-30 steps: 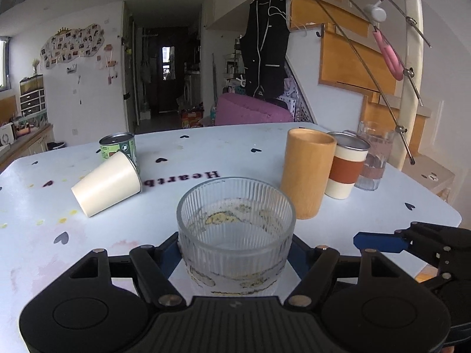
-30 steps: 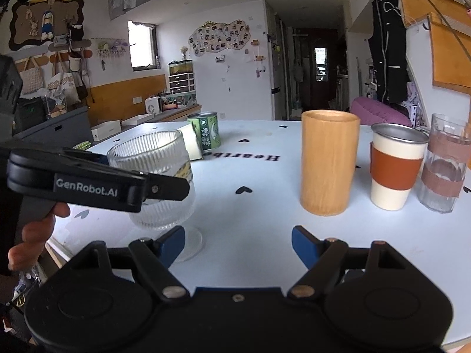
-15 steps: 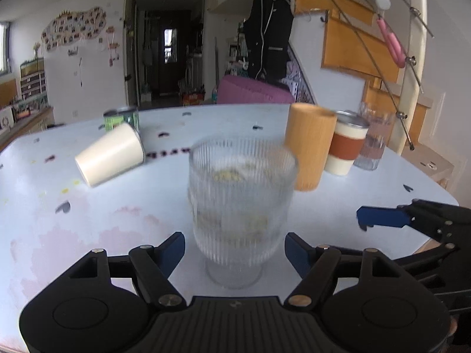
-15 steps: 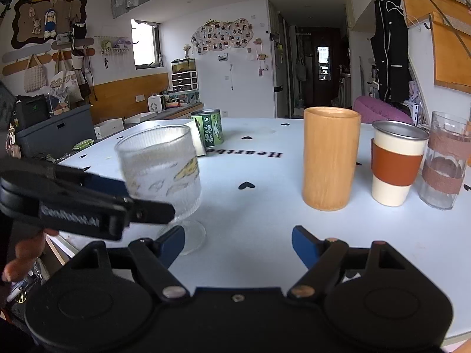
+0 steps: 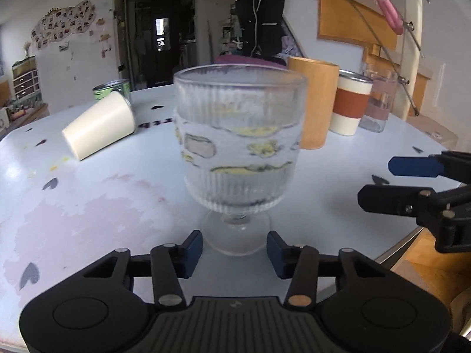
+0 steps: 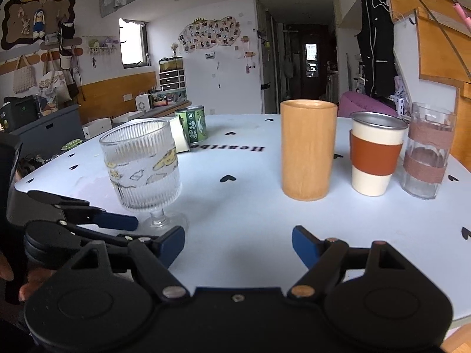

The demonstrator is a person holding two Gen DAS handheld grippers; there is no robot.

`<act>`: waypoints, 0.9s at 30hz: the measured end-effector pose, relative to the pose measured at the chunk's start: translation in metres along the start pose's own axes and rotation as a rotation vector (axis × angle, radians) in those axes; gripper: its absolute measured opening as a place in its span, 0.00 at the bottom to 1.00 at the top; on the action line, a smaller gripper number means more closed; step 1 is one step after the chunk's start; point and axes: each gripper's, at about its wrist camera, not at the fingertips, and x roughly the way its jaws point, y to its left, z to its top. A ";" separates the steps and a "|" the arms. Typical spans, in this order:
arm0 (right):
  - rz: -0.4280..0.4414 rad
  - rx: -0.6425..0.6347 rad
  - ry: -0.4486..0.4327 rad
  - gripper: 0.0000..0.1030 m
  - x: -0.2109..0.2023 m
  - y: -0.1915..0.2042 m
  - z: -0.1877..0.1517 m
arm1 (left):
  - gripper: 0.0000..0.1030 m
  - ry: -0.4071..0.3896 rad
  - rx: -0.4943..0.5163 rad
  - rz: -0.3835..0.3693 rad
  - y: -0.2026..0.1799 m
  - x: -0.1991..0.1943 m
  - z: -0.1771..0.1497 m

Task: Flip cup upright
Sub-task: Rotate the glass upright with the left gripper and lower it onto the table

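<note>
Wooden tumbler (image 6: 307, 150), green can (image 6: 192, 123)

Glass, wood, metal and matt plastic

Ribbed clear goblet (image 5: 239, 150) on a smooth, faintly glossy surface (image 6: 250, 206); matt wooden tumbler (image 6: 307, 150); metal-rimmed cup (image 6: 375, 158); matt cream cup (image 5: 98, 125).

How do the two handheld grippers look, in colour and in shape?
Both are alike. The left gripper and the right gripper have matte black bodies with two round discs, a ribbed centre on the left one, black scissor-like linkage arms with metal rivets, and short blue finger pads. No cables, sleeves or readable markings show.
</note>
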 end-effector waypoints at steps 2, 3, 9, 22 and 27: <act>-0.002 0.003 0.000 0.78 0.000 -0.001 -0.001 | 0.47 -0.005 0.001 -0.001 0.000 0.005 0.003; -0.005 0.004 0.000 0.78 0.000 -0.002 0.000 | 0.47 -0.011 0.002 -0.002 0.002 0.008 0.005; -0.016 0.010 -0.005 0.78 -0.003 -0.004 0.000 | 0.46 -0.010 -0.001 -0.006 0.007 0.034 0.027; -0.040 0.026 0.003 0.78 -0.001 -0.015 -0.002 | 0.45 0.020 -0.002 -0.005 -0.001 0.099 0.081; -0.046 0.035 -0.001 0.78 -0.001 -0.020 -0.001 | 0.44 0.010 -0.017 -0.003 -0.004 0.105 0.084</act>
